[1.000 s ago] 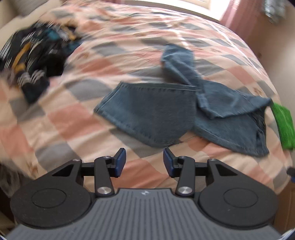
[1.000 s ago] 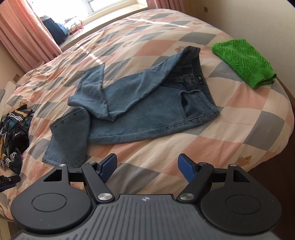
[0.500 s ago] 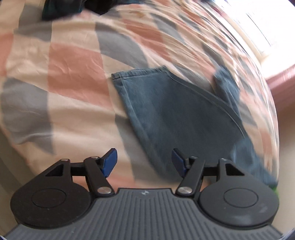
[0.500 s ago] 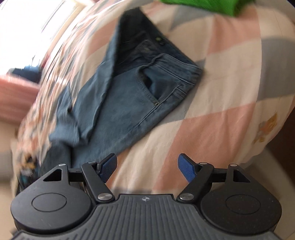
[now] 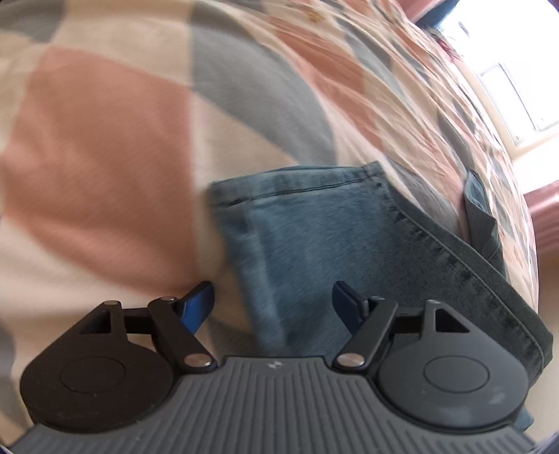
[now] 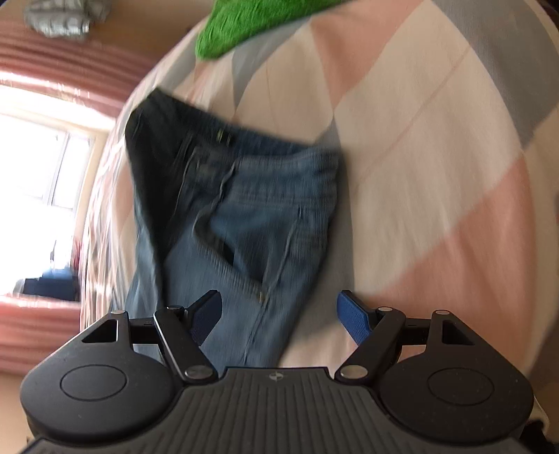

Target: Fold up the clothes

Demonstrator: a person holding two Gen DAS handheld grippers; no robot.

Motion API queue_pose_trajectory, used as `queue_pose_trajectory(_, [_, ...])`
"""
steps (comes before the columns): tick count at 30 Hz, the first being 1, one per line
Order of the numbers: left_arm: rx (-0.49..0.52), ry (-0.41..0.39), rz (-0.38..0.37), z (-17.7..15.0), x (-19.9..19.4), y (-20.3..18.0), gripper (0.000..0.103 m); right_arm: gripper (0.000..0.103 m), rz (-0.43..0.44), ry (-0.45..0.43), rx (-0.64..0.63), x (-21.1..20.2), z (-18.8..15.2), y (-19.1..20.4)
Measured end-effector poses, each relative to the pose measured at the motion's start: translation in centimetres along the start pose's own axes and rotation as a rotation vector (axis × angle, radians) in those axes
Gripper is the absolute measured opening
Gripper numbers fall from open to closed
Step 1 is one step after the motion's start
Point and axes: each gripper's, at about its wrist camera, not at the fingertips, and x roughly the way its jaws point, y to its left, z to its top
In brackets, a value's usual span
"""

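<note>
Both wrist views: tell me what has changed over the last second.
Both grippers came down from a high look over the bed to close over the jeans. The left gripper now hangs over the hem of a leg; the right gripper over the waist end near the pocket. Neither has gripped anything; both jaws stayed open. The jeans and green knit lie as before.

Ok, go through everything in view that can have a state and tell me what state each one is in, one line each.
left gripper: open, empty, low over the hem end of a jeans leg
right gripper: open, empty, low over the waist end
jeans: unfolded, lying on the bed, not gripped
green knit cloth: lying on the bed beyond the jeans, apart from them
bedspread: spread under the jeans
</note>
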Motion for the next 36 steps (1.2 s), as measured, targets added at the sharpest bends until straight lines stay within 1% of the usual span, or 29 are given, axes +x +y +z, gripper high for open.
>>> queue_pose_trajectory(1, [0.014,0.001,-0.008,0.3,0.2,-0.3,0.056,0.076,0.003,-0.023,0.008,0.6,0.2,-0.1])
queue_pose_trajectory(2, [0.025,0.005,-0.018,0.6,0.3,-0.5,0.034,0.074,0.013,-0.043,0.013,1.3,0.4,-0.2])
queue_pose_trajectory(3, [0.03,0.014,-0.033,1.0,0.3,-0.5,0.021,0.07,0.016,-0.052,0.014,1.9,0.6,-0.1])
queue_pose_trajectory(4, [0.025,0.027,-0.056,1.5,0.2,-0.4,0.008,0.052,0.004,-0.049,0.01,2.3,0.8,0.1])
queue_pose_trajectory(5, [0.016,0.036,-0.069,2.0,0.0,-0.3,0.008,0.031,-0.011,-0.044,0.006,2.7,1.0,0.4])
queue_pose_trajectory(7, [0.028,0.011,-0.069,3.0,-1.3,-0.5,0.007,0.018,-0.018,-0.047,-0.036,2.1,1.3,1.4])
queue_pose_trajectory(9, [0.054,-0.064,-0.075,4.2,-4.0,-1.0,0.007,0.015,-0.011,-0.057,-0.124,0.5,1.6,3.2])
queue_pose_trajectory(10, [0.06,-0.108,-0.075,5.1,-5.6,-1.1,0.007,0.014,0.007,-0.059,-0.158,-0.6,1.8,4.2])
queue_pose_trajectory(13, [0.048,-0.248,-0.057,8.4,-11.3,-1.0,0.007,0.008,0.07,-0.03,-0.211,-3.8,3.2,7.2])
queue_pose_trajectory(15, [0.067,-0.359,-0.013,10.7,-15.5,-0.7,0.006,0.008,0.078,-0.017,-0.286,-5.8,4.1,9.4])
queue_pose_trajectory(18, [0.084,-0.43,0.022,13.4,-19.7,0.3,0.006,0.007,0.057,-0.007,-0.359,-8.3,5.7,11.1])
queue_pose_trajectory(20, [0.171,-0.453,0.068,13.9,-20.4,0.4,0.006,0.007,0.024,0.007,-0.379,-9.4,6.5,10.9])
queue_pose_trajectory(22, [0.25,-0.442,0.118,13.8,-19.1,1.1,0.007,0.007,-0.033,0.063,-0.405,-9.2,6.8,9.7])
queue_pose_trajectory(24, [0.263,-0.379,0.189,12.9,-15.9,3.0,0.008,0.007,-0.103,0.117,-0.418,-7.9,6.3,7.4])
queue_pose_trajectory(26, [0.287,-0.29,0.303,11.4,-11.8,5.4,0.009,0.008,-0.195,0.169,-0.424,-5.8,5.2,4.5])
queue_pose_trajectory(27, [0.302,-0.237,0.369,10.4,-9.7,6.6,0.01,0.01,-0.226,0.192,-0.403,-4.8,4.7,2.9])
queue_pose_trajectory(28, [0.326,-0.193,0.43,9.4,-8.1,7.7,0.015,0.014,-0.257,0.218,-0.378,-3.8,4.3,1.5])
queue_pose_trajectory(29, [0.36,-0.17,0.475,8.4,-7.0,8.4,0.018,0.024,-0.286,0.222,-0.359,-3.4,4.0,0.6])
queue_pose_trajectory(30, [0.392,-0.159,0.514,7.6,-6.3,8.9,0.021,0.027,-0.299,0.208,-0.352,-3.4,3.8,0.3])
queue_pose_trajectory(31, [0.406,-0.172,0.538,7.2,-6.4,9.0,0.028,0.036,-0.307,0.192,-0.363,-3.7,3.7,0.3])
queue_pose_trajectory(32, [0.399,-0.181,0.559,7.2,-6.8,9.0,0.034,0.049,-0.325,0.178,-0.391,-4.0,3.8,0.5])
queue_pose_trajectory(34, [0.373,-0.192,0.593,7.8,-8.0,9.2,0.037,0.06,-0.356,0.162,-0.472,-4.5,4.2,1.4])
queue_pose_trajectory(36, [0.333,-0.21,0.645,8.6,-9.7,9.5,0.036,0.062,-0.38,0.155,-0.528,-5.3,4.5,2.8])
